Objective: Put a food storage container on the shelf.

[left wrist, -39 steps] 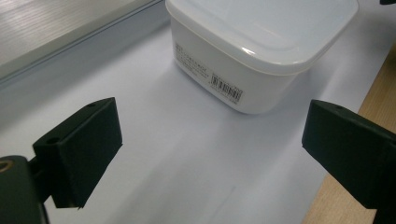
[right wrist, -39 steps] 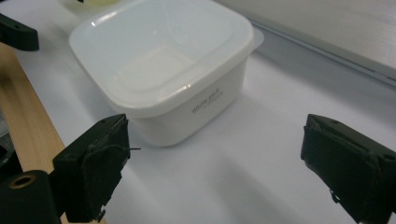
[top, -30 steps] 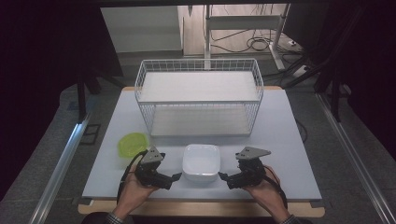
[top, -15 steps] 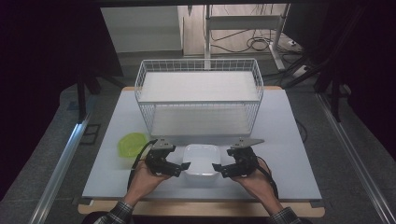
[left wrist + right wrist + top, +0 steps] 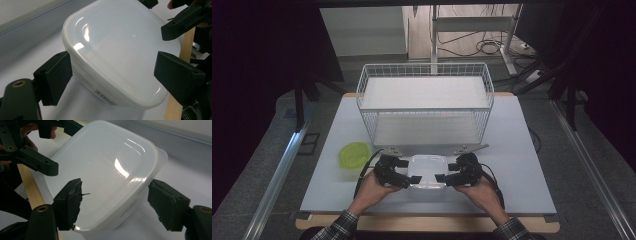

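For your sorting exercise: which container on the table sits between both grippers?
The white tub, flanked by both grippers; the green bowl sits apart at left, the wire basket behind.

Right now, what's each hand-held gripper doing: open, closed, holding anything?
Left hand-held gripper: open, jaws astride the white container, not clamped.
Right hand-held gripper: open, jaws astride the same container, not clamped.

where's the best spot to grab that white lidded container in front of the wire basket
Probably by its two short ends, one gripper from each side. The white container is wide, with smooth rounded corners and a domed lid, too broad for one gripper. The left gripper and right gripper already bracket opposite ends; grip the walls just under the lid's rim.
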{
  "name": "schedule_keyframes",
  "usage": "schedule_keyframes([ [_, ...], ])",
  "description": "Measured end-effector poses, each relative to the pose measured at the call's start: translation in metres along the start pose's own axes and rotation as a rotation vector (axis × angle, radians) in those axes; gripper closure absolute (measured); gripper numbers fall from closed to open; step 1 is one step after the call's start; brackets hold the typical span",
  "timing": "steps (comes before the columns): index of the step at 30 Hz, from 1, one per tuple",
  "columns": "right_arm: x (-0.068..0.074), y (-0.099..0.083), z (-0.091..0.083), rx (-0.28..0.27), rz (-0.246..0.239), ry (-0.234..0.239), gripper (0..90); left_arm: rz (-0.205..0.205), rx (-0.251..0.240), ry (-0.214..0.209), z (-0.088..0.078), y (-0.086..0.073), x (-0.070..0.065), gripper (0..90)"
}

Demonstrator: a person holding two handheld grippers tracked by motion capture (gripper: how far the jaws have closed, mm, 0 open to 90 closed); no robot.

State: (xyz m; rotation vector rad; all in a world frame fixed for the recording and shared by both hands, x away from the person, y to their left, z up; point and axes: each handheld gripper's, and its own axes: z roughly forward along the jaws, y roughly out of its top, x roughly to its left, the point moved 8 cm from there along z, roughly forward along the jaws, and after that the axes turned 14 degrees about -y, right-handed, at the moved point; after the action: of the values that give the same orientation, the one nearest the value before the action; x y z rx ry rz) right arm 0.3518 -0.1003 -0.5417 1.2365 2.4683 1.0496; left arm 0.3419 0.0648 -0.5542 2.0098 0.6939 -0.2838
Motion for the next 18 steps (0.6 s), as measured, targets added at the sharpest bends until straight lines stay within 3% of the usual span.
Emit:
schedule_keyframes([
  [3,0.000,-0.003,-0.005,0.020,0.036,0.006,38.0,-0.025,-0.004,0.005,-0.005,-0.003,-0.004,22.1],
  [7,-0.002,-0.006,-0.013,0.027,0.119,0.029,54.6,-0.056,-0.033,0.014,-0.016,-0.005,-0.008,42.2],
  [8,-0.003,-0.006,-0.018,0.021,0.143,0.035,61.7,-0.075,-0.056,0.018,-0.021,-0.005,-0.010,51.1],
  [10,-0.003,-0.006,-0.020,0.017,0.155,0.036,64.2,-0.078,-0.068,0.026,-0.023,-0.005,-0.011,55.1],
  [14,-0.002,-0.001,-0.026,-0.017,0.169,0.030,74.3,-0.098,-0.116,0.087,-0.030,-0.001,-0.013,67.8],
  [18,-0.003,0.001,-0.026,-0.051,0.154,-0.002,79.4,-0.120,-0.153,0.102,-0.033,-0.001,-0.013,76.1],
])
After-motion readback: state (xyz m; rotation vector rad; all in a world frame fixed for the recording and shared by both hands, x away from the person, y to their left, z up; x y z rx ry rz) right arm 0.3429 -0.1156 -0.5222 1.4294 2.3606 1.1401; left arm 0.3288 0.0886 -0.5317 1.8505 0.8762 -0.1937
